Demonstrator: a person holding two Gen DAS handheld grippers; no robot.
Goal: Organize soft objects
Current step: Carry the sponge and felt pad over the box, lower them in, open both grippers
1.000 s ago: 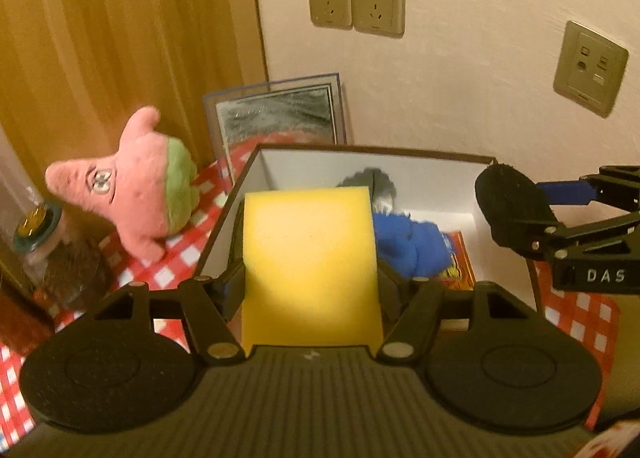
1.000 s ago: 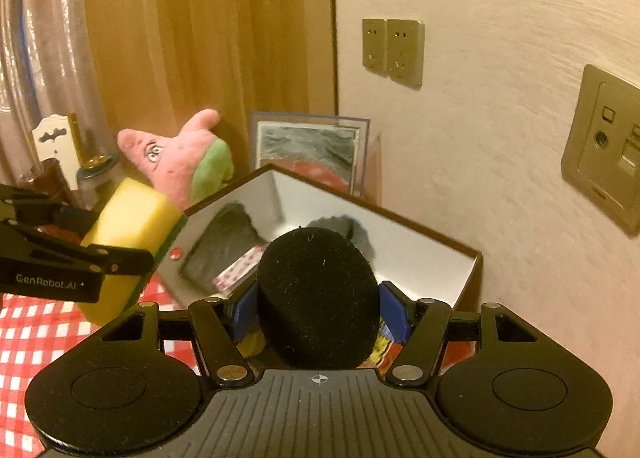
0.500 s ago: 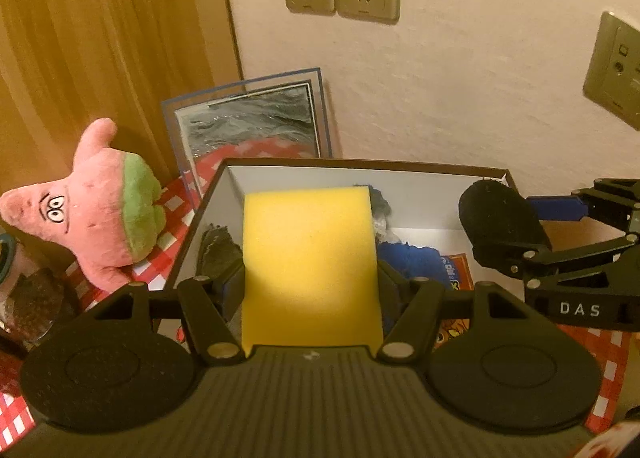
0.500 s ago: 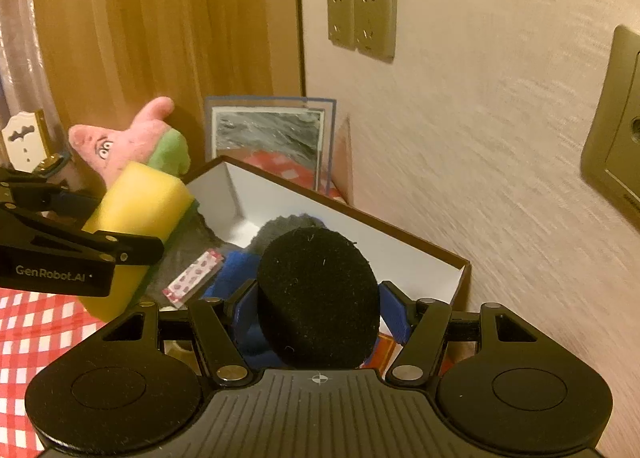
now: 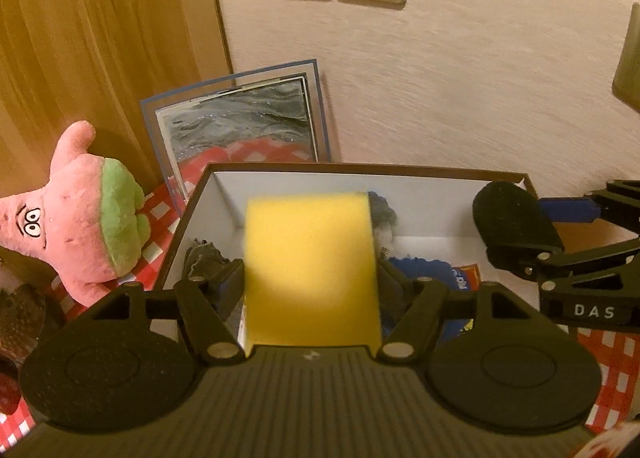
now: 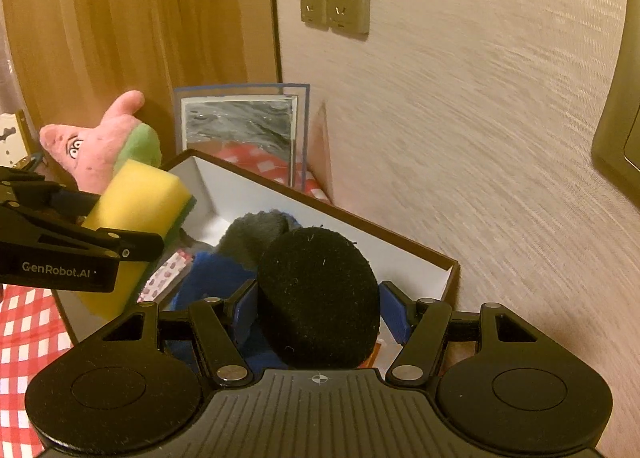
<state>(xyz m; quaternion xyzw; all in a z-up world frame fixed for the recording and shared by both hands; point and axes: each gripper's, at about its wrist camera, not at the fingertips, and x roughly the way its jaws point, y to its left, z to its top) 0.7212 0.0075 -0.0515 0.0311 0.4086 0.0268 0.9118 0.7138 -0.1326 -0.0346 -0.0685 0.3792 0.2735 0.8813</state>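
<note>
We see the box [image 5: 400, 182] first, the largest thing here: a stiff open carton with a brown rim and smooth white inner walls, set on a red checked cloth [image 6: 24, 322] close against the textured wall, so that soft things can be dropped straight in from above. It already holds a blue fuzzy cloth [image 6: 208, 274] and a grey fluffy piece [image 6: 256, 230], both limp and slumped on the floor of the box.

Beside the box, outside it, a pink star-shaped plush toy [image 5: 80, 218] with green trousers leans near a framed picture [image 5: 240, 126]; we judge it is not yet sorted.

Our left gripper [image 5: 310, 274] has its fingers pressed on a yellow sponge [image 5: 310, 266], a squared porous block with a thin green scouring layer that shows from the right wrist view. We hold it above the left part of the box, tilted downward, ready to release.

Our right gripper [image 6: 320, 298] is clamped on a black pad [image 6: 320, 298], round, flat and felt-like with pale lint on it, poised over the right part of the box.
</note>
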